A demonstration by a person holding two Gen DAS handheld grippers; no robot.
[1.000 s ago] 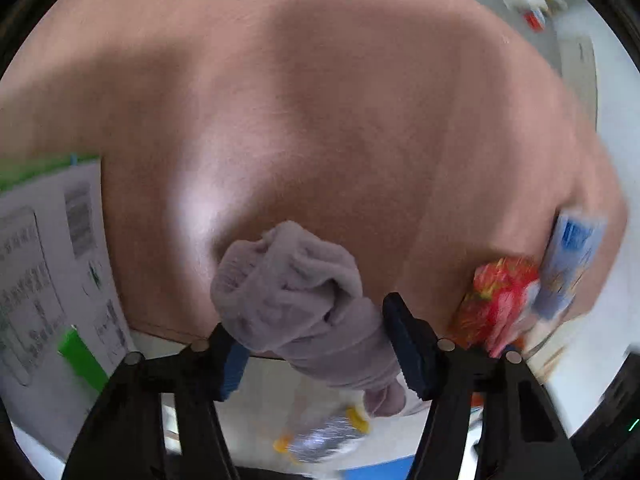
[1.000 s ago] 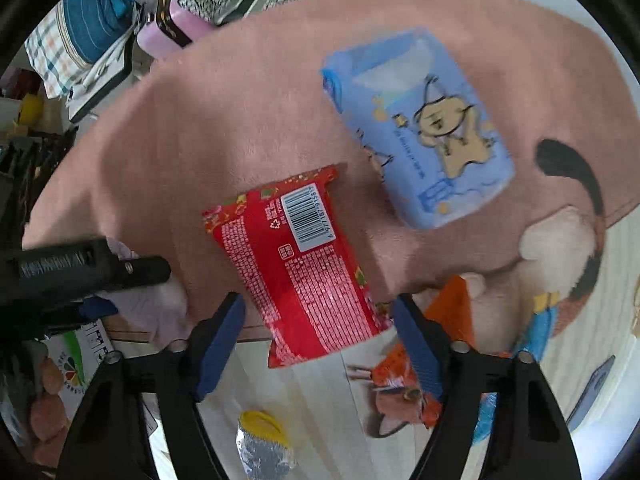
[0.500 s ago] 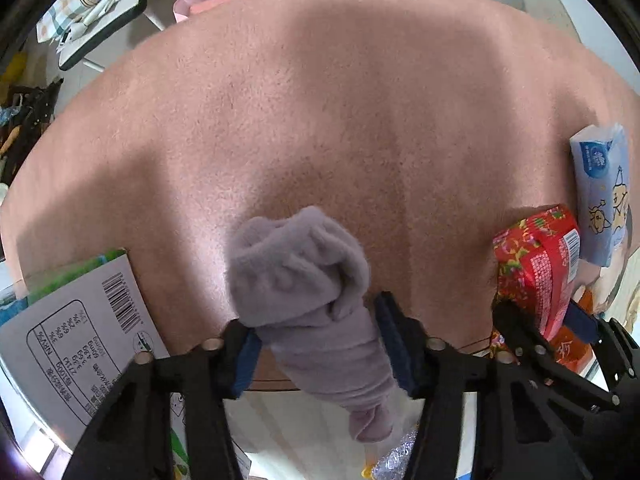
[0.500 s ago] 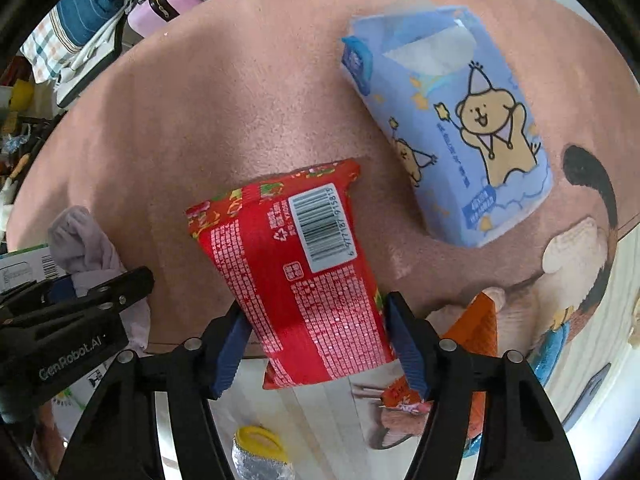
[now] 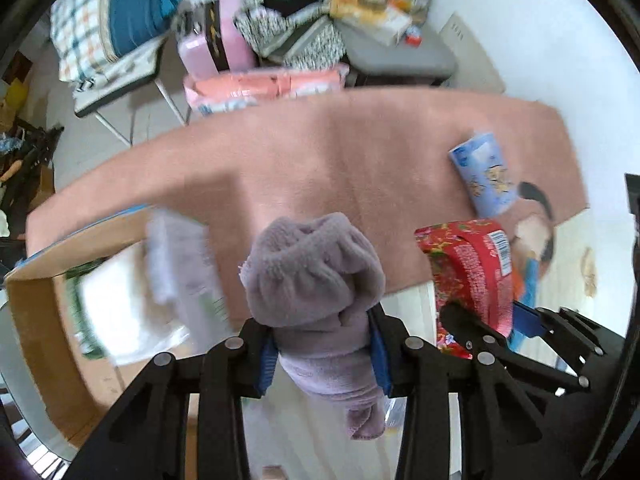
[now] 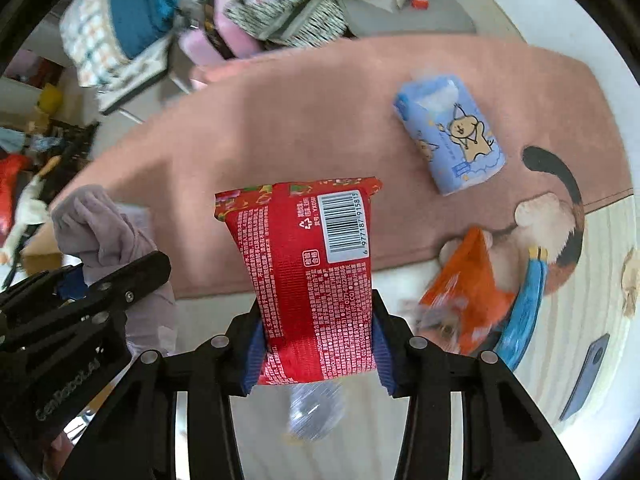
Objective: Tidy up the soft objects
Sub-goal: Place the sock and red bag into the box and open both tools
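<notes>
My left gripper [image 5: 323,350] is shut on a rolled lilac fleece cloth [image 5: 316,276] and holds it in the air above the pink rug's [image 5: 320,160] front edge. My right gripper [image 6: 318,344] is shut on a red snack bag [image 6: 312,264], also lifted; the bag shows in the left wrist view [image 5: 472,268] to the right of the cloth. The cloth shows at the left of the right wrist view [image 6: 100,232]. A blue tissue pack [image 6: 448,144] lies on the rug at the right.
An open cardboard box [image 5: 36,312] with white packets inside sits at the left. An orange bag [image 6: 472,280] and a foil-wrapped item [image 6: 316,412] lie on the floor below. A chair, bags and clutter [image 5: 280,28] stand beyond the rug.
Both grippers have closed on their objects and lifted them up off the rug; far more of the room and the cardboard box is now in view.
</notes>
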